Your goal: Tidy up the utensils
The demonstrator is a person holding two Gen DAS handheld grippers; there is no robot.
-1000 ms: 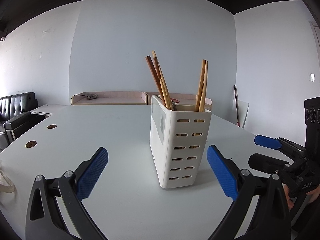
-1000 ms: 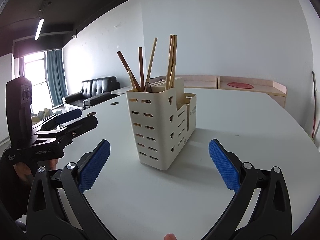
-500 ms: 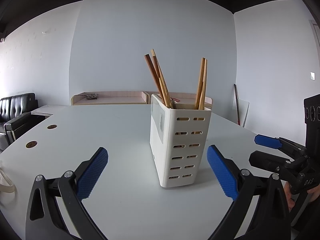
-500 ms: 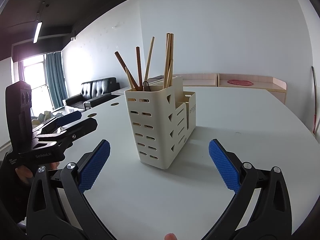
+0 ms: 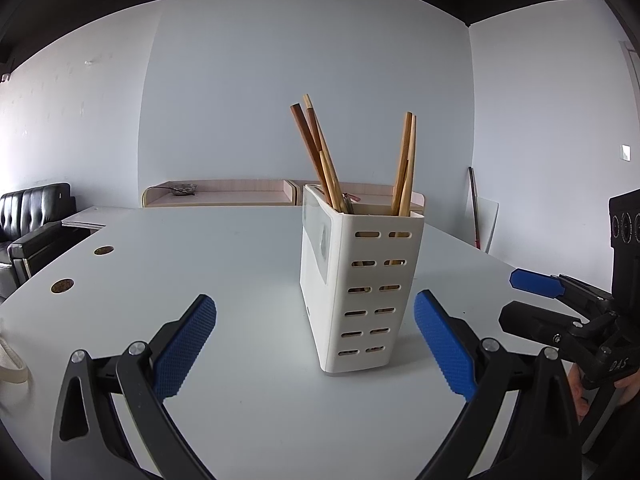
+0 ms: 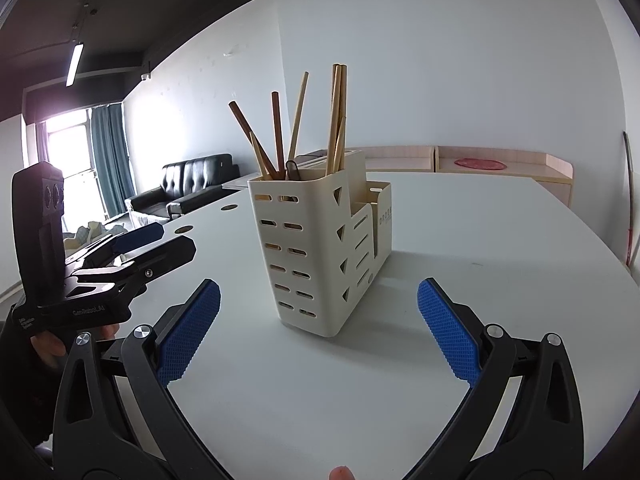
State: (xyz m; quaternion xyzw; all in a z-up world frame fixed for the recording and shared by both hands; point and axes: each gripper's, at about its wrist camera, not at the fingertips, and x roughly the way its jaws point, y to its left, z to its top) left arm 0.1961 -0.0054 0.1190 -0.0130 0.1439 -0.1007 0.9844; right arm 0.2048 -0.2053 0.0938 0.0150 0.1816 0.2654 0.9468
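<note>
Utensils, long wooden chopsticks, are standing upright inside the cream slotted plastic holder on the white table; the left gripper and right gripper are hovering spread wide, empty, suggesting sorting is nearly finished, the next move calling for a check or retreat

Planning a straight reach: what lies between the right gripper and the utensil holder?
Nothing: in the right wrist view only bare white table separates the open right gripper from the utensil holder.

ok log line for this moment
left claw open | right claw open | wooden chopsticks in cream slotted plastic holder | nothing held
</note>
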